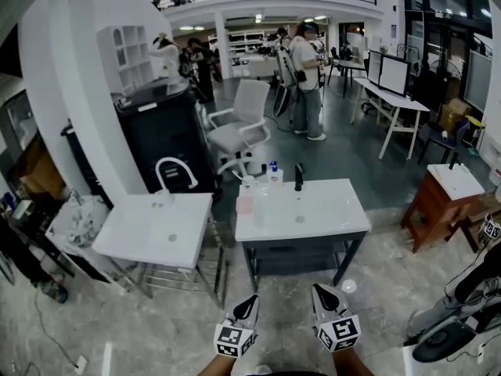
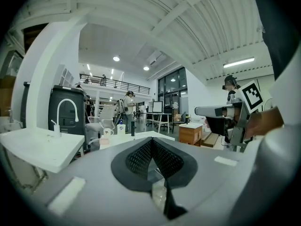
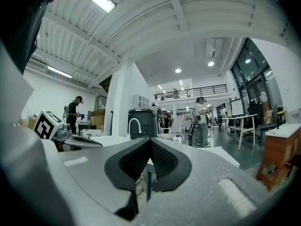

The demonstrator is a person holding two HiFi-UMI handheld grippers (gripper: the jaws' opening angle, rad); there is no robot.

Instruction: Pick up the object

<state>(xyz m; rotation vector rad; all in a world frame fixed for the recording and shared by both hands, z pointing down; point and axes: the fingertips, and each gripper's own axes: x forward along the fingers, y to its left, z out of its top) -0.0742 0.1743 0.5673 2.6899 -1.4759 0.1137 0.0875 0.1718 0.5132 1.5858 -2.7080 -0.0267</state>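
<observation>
A white sink counter [image 1: 305,229] stands in front of me. On its far edge are a pink cup [image 1: 245,204], a white mug [image 1: 249,182], a small blue-capped bottle [image 1: 274,172] and a black tap [image 1: 298,176]. My left gripper [image 1: 247,304] and right gripper [image 1: 322,294] hang low at the bottom of the head view, short of the counter and side by side. The left gripper [image 2: 151,142] has its black pads pressed together with nothing between them. The right gripper [image 3: 150,140] stands the same way, shut and empty. The bottle [image 2: 121,127] shows small and far off.
A second white sink [image 1: 156,233] with a curved white tap [image 1: 176,171] stands to the left. Behind are a black cabinet [image 1: 160,135], a white pillar and an office chair [image 1: 239,128]. A brown wooden stand [image 1: 438,202] is at right. A person [image 1: 305,77] stands farther back.
</observation>
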